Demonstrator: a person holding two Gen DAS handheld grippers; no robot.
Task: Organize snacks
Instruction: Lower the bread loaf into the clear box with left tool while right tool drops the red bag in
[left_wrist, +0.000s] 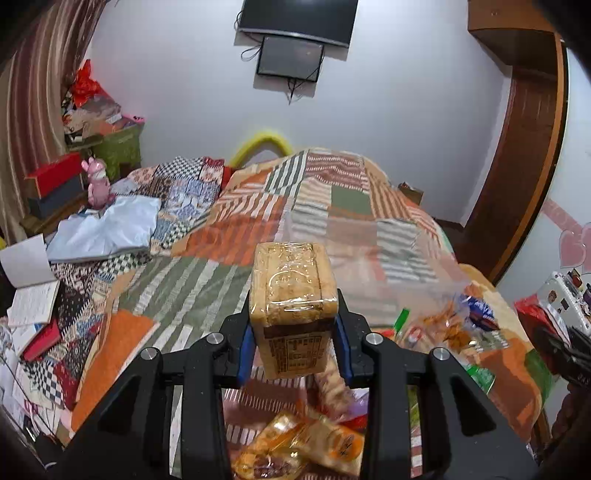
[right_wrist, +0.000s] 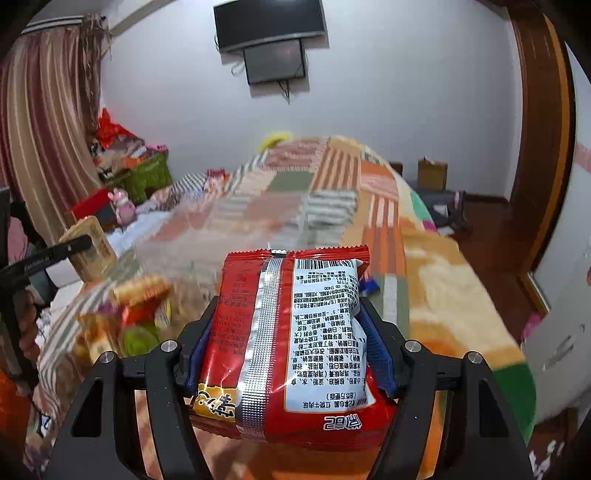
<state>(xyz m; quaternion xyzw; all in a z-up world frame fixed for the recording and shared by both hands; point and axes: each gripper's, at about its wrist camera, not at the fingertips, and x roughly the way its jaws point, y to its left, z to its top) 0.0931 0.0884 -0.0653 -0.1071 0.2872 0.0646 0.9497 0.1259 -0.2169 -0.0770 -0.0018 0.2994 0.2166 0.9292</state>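
In the left wrist view, the left gripper (left_wrist: 293, 332) has its black jaws with blue pads closed narrowly on a tan, rectangular stack of biscuits wrapped in clear film (left_wrist: 293, 306). The pads press on its two sides and the stack stands upright between them, lifted above the patchwork bedspread of orange, green and striped squares (left_wrist: 317, 206). Below and to the right of the held stack lies a loose pile of clear and orange snack packets (left_wrist: 303, 446), blurred, on the near end of the bed. At the right edge the tip of the other black gripper shows. A dark flat screen (left_wrist: 299, 18) hangs on the white wall beyond

In the right wrist view, the right gripper (right_wrist: 288, 332) stands about half open, its blue pads clamped on both sides of a red, crinkled foil snack bag with a white printed label and silver seam (right_wrist: 291, 332). The bag lies back side up between the jaws, raised over the bedspread (right_wrist: 369, 206). To the left, the left gripper (right_wrist: 79, 245) shows with the film-wrapped biscuits (right_wrist: 94, 254) in it, and the blurred snack pile (right_wrist: 129, 310) lies beneath
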